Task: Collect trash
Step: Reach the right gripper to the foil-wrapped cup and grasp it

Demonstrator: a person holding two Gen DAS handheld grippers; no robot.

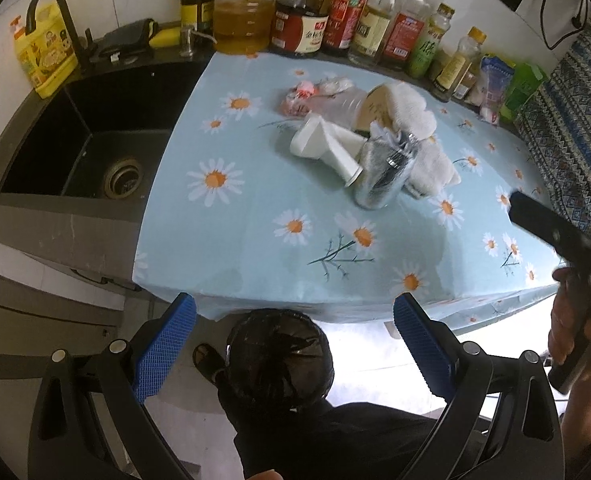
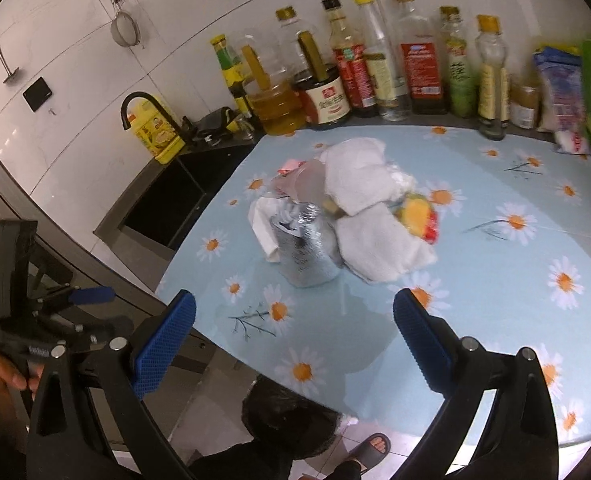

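Note:
A pile of trash lies mid-table: a silver foil bag [image 1: 385,174] [image 2: 305,250], a white carton [image 1: 327,148], crumpled white tissues [image 1: 411,110] [image 2: 375,216], clear and pink wrappers [image 1: 315,98] [image 2: 299,180] and a yellow-red wrapper [image 2: 419,216]. A bin lined with a black bag [image 1: 279,360] [image 2: 291,420] stands on the floor below the table's front edge. My left gripper [image 1: 295,344] is open and empty above the bin. My right gripper [image 2: 295,340] is open and empty over the table's near edge, short of the pile.
The daisy-print table [image 1: 255,260] [image 2: 495,280] has a row of oil and sauce bottles [image 1: 335,20] [image 2: 375,72] along the back wall. A black sink [image 1: 75,148] [image 2: 175,208] with a faucet lies to the left. The person's sandalled feet [image 1: 209,362] [image 2: 371,450] stand by the bin.

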